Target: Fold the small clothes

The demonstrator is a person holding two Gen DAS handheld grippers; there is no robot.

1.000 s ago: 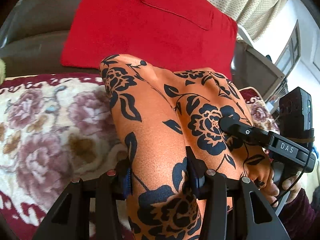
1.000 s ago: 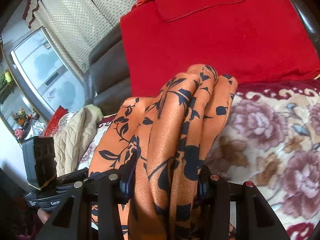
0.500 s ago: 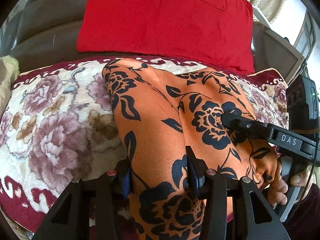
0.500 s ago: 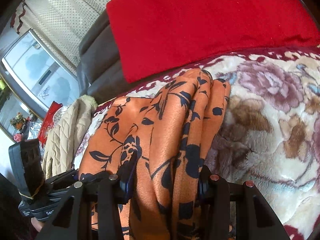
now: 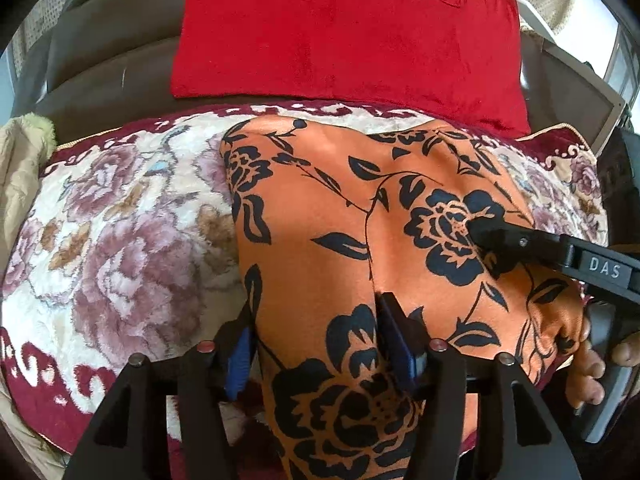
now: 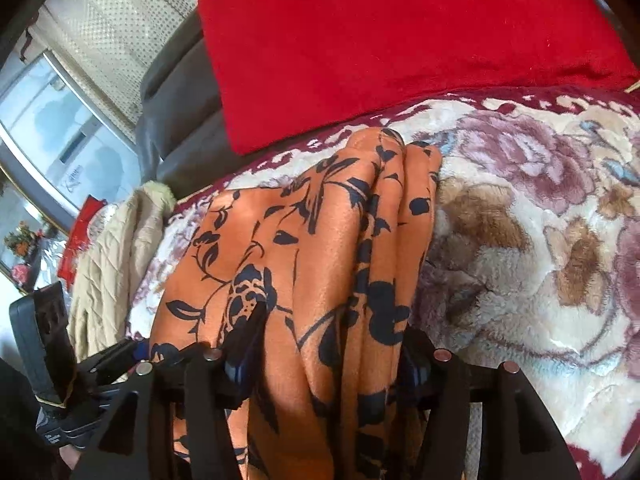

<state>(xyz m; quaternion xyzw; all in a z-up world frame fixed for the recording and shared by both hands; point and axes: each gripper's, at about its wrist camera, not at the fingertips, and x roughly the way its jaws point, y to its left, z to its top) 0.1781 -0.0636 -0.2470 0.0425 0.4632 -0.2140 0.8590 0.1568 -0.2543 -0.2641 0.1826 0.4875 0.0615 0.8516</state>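
Lying bunched, the silky orange floral garment (image 5: pixel 340 248) drapes a plush blanket (image 5: pixel 120 240).

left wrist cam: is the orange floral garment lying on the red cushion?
No, the orange garment lies on the floral blanket; the red cushion stands behind it.

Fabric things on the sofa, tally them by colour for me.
Orange with black flowers: 1, the silky orange floral garment, between both grippers' opening jaws
Red: 1, the red velvet cushion
Cream with mauve flowers and maroon border: 1, the plush floral blanket
Beige: 1, the quilted beige jacket
Total: 4
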